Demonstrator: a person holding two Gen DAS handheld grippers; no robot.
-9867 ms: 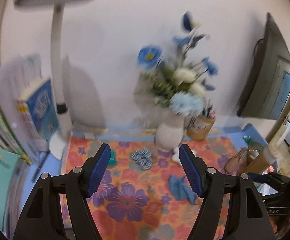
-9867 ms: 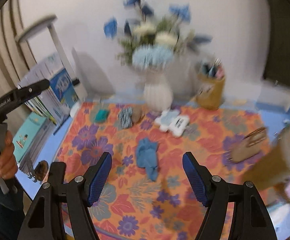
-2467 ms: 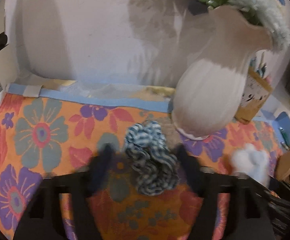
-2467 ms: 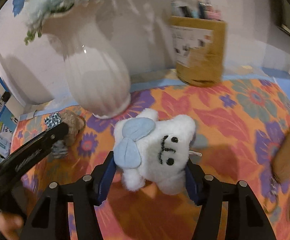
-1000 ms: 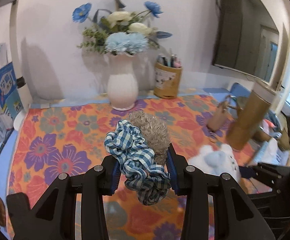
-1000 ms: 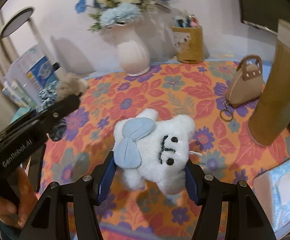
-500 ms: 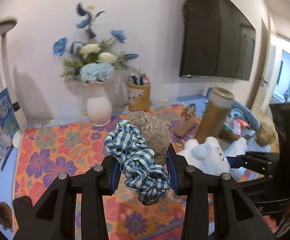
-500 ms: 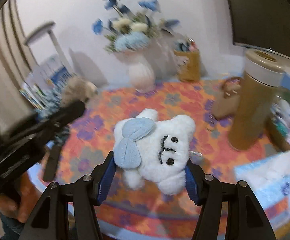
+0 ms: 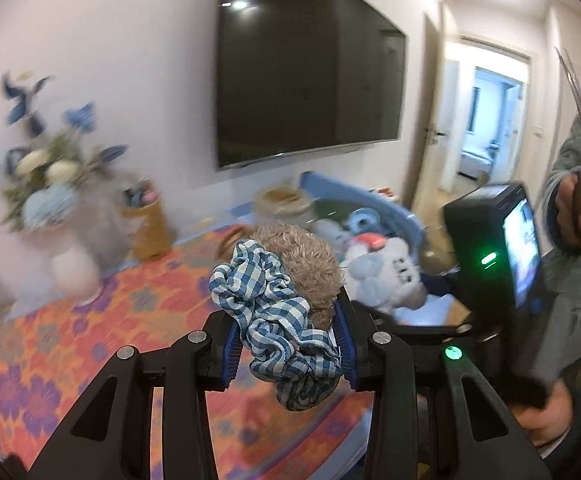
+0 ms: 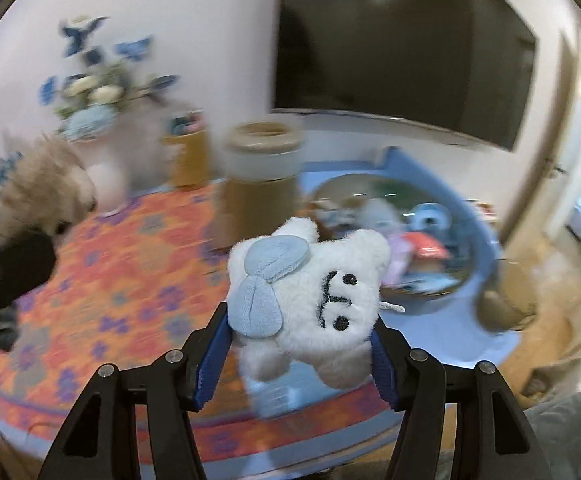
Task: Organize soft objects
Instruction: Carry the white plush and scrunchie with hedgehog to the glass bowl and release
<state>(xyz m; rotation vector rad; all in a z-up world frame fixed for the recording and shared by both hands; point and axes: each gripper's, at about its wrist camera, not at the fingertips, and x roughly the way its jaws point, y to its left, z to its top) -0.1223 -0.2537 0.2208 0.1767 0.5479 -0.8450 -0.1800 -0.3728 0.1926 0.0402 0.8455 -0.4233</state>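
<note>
The left gripper (image 9: 286, 350) is clamped on two soft things at once: a blue-and-white checked fabric scrunchie (image 9: 274, 320) and, pressed behind it, a tan fuzzy scrunchie (image 9: 302, 256). Both are in the centre of the left wrist view, clear of the orange flowered tablecloth (image 9: 70, 344).

The right gripper (image 10: 296, 356) is clamped on a white plush cloud toy with a pale blue bow (image 10: 310, 300), also carried in the air.

The move to come likely turns on the blue round plastic basin (image 10: 466, 216), which already has soft toys lying in it. In the right wrist view it sits right of centre, just beyond the plush. In the left wrist view the blue round plastic basin (image 9: 370, 200) lies to the upper right, past the right gripper's body. The right hand therefore looks nearer, so it would probably drop first.
</note>
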